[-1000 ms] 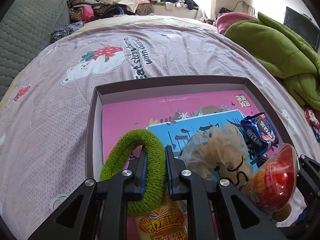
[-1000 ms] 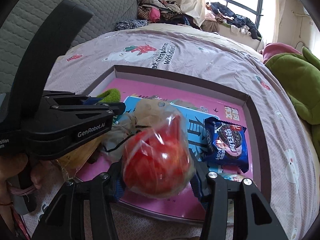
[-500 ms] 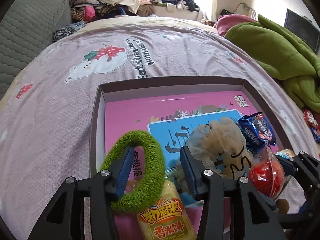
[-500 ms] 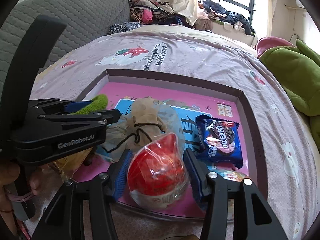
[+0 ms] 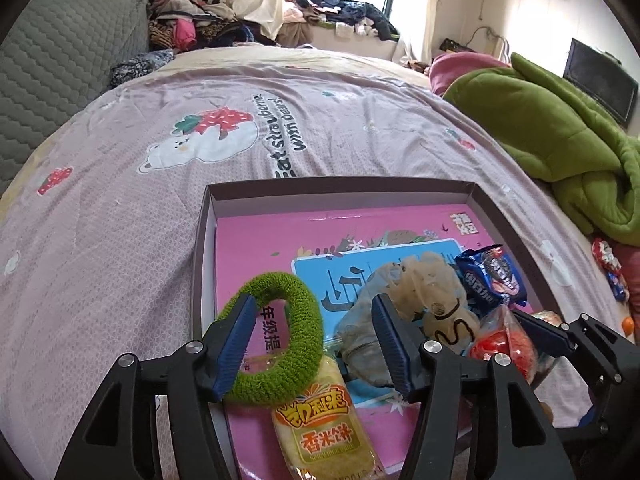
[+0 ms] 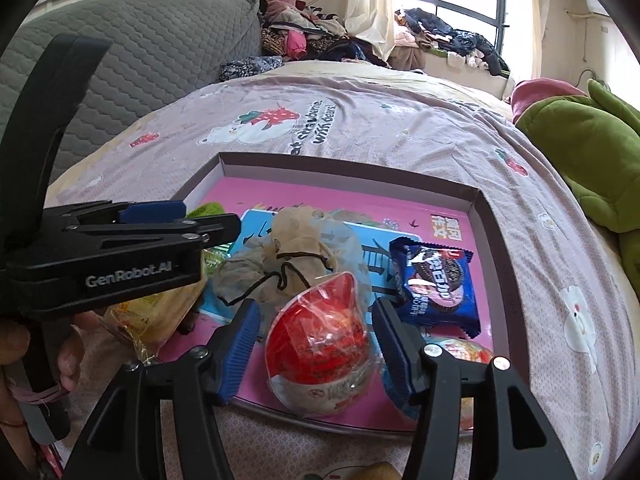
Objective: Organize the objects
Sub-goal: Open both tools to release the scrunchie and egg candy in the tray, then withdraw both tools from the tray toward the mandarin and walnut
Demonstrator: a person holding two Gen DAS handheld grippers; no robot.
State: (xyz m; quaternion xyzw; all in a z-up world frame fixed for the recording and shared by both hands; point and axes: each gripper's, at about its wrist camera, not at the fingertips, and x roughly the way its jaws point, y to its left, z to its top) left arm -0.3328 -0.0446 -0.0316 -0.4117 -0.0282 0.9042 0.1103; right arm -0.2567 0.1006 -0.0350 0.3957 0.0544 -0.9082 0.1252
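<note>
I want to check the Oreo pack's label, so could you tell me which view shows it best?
The right wrist view: the Oreo pack lies face up in the tray, logo readable. The left wrist view shows it smaller, near the right edge.

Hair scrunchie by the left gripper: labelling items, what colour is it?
Green, fuzzy; the scrunchie shows best in the left wrist view.

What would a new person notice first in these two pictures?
Probably the bright red egg-shaped toy at the tray's near edge, sitting between the open right tool. Next, the fuzzy green ring lying on a yellow snack packet, with the open left tool around it.
</note>
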